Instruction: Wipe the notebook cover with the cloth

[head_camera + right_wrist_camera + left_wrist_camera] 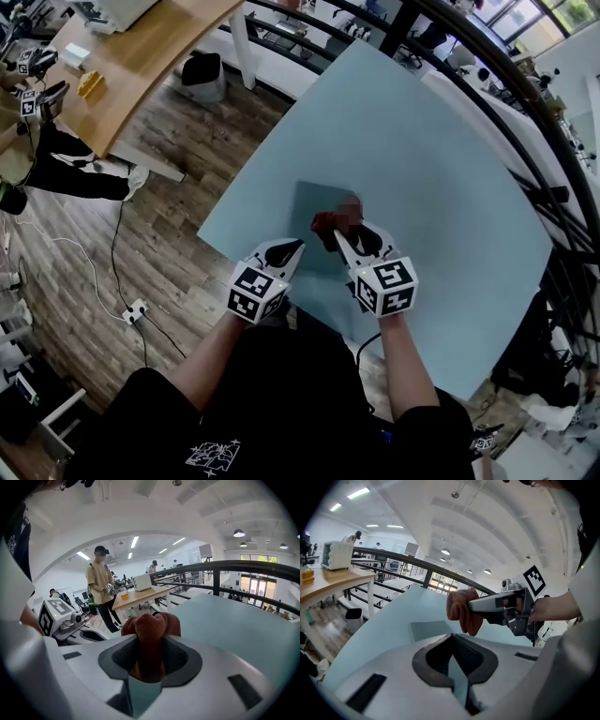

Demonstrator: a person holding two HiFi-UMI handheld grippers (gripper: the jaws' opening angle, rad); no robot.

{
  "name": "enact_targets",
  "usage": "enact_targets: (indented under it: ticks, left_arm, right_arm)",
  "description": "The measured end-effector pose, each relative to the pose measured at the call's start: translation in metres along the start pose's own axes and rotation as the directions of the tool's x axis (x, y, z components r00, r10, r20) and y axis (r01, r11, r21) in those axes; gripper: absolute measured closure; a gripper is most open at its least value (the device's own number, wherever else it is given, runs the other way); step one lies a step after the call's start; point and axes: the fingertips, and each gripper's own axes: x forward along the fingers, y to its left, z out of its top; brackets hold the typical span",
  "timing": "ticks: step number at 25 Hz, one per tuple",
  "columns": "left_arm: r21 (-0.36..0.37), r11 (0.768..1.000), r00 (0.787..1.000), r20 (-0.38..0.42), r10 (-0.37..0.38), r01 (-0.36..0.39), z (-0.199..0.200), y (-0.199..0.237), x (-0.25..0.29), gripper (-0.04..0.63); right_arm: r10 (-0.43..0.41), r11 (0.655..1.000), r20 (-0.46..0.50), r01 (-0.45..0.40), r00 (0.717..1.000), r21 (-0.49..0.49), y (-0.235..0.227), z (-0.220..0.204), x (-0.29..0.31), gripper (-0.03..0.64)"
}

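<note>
**R gripper** (342, 236): jaws clamped on the cloth (326, 223), a brown-red wad bunched fwd of the tips.

**L gripper** (292, 247): jaws together at the tips, nothing between them. It sits just beside the R gripper, on its left.

**Notebook** (314, 199): grey-blue, flat on the light blue table (422, 141), near the table edge closest to the person.

**Key relation:**
- Notebook lies directly ahead of both grippers; the cloth is over its near-right part.
- R gripper is the one at the cover w/ the cloth, so the wipe prob. falls to it.
- Free cover runs away from the person and to the left, so that looks like the stroke direction.
- Long axis: prob. fwd-back, not certain.

**Hidden / unclear:**
- Near part of the notebook is covered by both grippers in the head view, so its full outline can't be read.
- Cloth-to-cover contact is not confirmed. The L gripper view shows the wad low over the cover, but its underside is cut off by the L gripper body.
</note>
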Motion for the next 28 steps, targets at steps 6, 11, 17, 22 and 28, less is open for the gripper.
enact_targets:
  ticks: [6,11,17,22,28]
  left_arm:
    - [-0.006,0.999,0.999,-0.027,0.032,-0.032,-0.016,0.010,0.009,0.588]
    - [-0.030,0.998,0.998,-0.046,0.046,-0.048,-0.030,0.016,0.021,0.588]
    - [-0.057,0.997,0.996,-0.077,0.051,-0.055,-0.042,0.024,0.037,0.588]
    - [-0.063,0.996,0.995,-0.084,0.060,-0.065,-0.043,0.027,0.043,0.588]
    - [-0.099,0.986,0.987,-0.108,0.121,-0.132,-0.047,0.041,0.035,0.588]
  right_arm:
    - [-0.010,0.999,-0.016,0.011,1.000,0.044,-0.009,-0.008,0.022,0.485]
    - [0.004,0.998,-0.044,-0.001,0.999,0.059,-0.007,-0.018,0.042,0.485]
    - [0.015,0.997,-0.069,-0.010,0.998,0.080,-0.009,-0.029,0.068,0.485]
    - [0.018,0.996,-0.082,-0.011,0.996,0.083,-0.014,-0.028,0.082,0.485]
    - [0.022,0.997,-0.099,-0.014,0.995,0.080,-0.015,-0.022,0.092,0.485]
